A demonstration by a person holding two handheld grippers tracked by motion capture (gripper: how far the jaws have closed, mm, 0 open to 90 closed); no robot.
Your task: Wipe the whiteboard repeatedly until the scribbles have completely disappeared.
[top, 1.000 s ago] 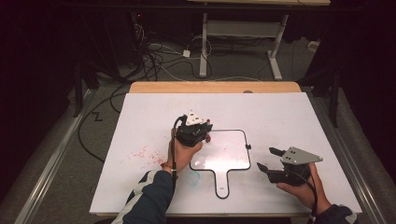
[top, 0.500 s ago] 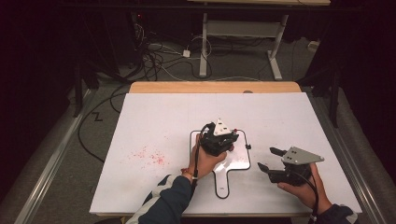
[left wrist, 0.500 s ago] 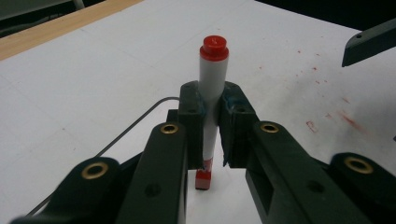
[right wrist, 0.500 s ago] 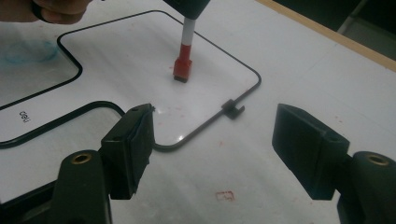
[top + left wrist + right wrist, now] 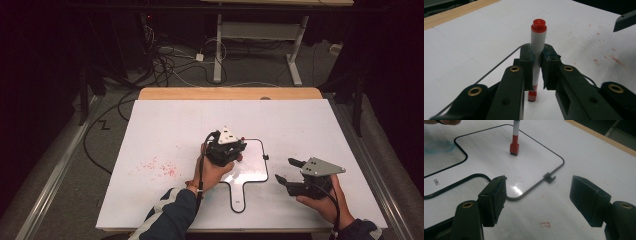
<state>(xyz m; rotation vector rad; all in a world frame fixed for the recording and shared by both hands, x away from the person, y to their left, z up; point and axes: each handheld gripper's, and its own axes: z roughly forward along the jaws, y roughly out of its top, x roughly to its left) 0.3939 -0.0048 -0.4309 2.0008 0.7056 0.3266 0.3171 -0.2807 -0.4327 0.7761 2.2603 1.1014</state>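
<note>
The left gripper (image 5: 537,58) clamps a red whiteboard marker (image 5: 537,47) upright, its tip over the small handled whiteboard (image 5: 255,172) on the tabletop (image 5: 165,135). The right gripper (image 5: 537,200) waits beside the board, jaws wide and empty. Tilting the marker could skid it in the jaws and smear the stroke.

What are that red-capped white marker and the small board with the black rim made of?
The red-capped white marker looks like smooth plastic with a matte barrel. The small board with the black rim seems a glossy whiteboard sheet, judging by the lamp glare on it; its thin edging may be plastic.
</note>
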